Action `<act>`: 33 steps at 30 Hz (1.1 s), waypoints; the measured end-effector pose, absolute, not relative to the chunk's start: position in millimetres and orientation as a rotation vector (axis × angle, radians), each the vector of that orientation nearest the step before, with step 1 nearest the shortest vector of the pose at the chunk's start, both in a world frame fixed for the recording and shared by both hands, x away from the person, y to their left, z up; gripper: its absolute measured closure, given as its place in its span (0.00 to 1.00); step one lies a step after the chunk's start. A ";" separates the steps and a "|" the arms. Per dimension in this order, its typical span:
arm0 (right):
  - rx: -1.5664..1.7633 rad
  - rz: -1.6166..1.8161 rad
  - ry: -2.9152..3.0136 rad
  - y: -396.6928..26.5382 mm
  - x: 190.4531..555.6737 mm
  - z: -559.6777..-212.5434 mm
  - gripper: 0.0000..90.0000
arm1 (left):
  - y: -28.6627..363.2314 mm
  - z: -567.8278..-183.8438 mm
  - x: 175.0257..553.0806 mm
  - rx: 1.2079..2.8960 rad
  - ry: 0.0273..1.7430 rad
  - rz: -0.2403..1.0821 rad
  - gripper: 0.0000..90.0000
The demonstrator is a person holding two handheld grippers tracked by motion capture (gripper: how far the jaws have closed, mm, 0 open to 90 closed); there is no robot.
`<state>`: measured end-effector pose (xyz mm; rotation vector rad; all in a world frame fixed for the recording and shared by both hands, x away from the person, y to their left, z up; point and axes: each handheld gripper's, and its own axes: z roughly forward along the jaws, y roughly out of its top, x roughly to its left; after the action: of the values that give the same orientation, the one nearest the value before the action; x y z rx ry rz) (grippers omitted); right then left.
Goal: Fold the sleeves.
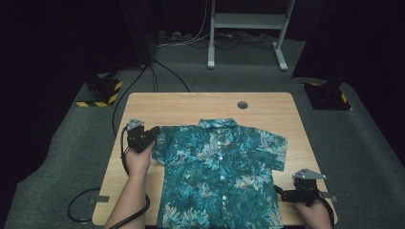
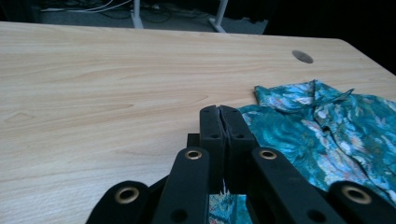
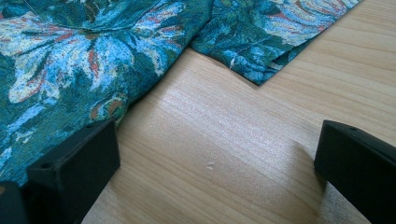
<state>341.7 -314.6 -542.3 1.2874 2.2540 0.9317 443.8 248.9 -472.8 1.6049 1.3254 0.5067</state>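
Observation:
A teal floral short-sleeved shirt (image 1: 219,171) lies flat on the wooden table (image 1: 191,105), buttoned, collar toward the far edge. My left gripper (image 1: 154,135) sits at the shirt's left sleeve, shut on the sleeve's edge. In the left gripper view the jaws of the left gripper (image 2: 220,112) meet, with a strip of the shirt (image 2: 327,135) fabric caught low between them. My right gripper (image 1: 281,193) rests beside the shirt's right side, open. In the right gripper view the right gripper (image 3: 210,163) spans bare wood, its left finger (image 3: 74,168) at the edge of the shirt (image 3: 70,70).
A round cable hole (image 1: 242,104) sits near the table's far edge. Behind the table stands a white frame (image 1: 248,21). Black bases with yellow-black stripes (image 1: 100,93) flank the far corners. A black cable (image 1: 79,207) loops on the floor at the left.

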 end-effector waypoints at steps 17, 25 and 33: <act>1.285 0.932 2.258 -314.5 341.5 -542.2 0.00 | 219.1 -459.2 441.9 1.593 1.261 0.526 0.99; 1.283 0.933 2.260 -314.4 341.5 -542.2 0.00 | 204.5 -458.2 441.1 1.585 1.238 0.519 0.99; 1.283 0.933 2.260 -314.4 341.5 -542.2 0.00 | 191.4 -464.3 442.3 1.612 1.236 0.512 0.99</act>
<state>341.5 -314.4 -542.2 1.2831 2.2596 0.9327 442.3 191.4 -464.3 1.6124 1.2360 0.5118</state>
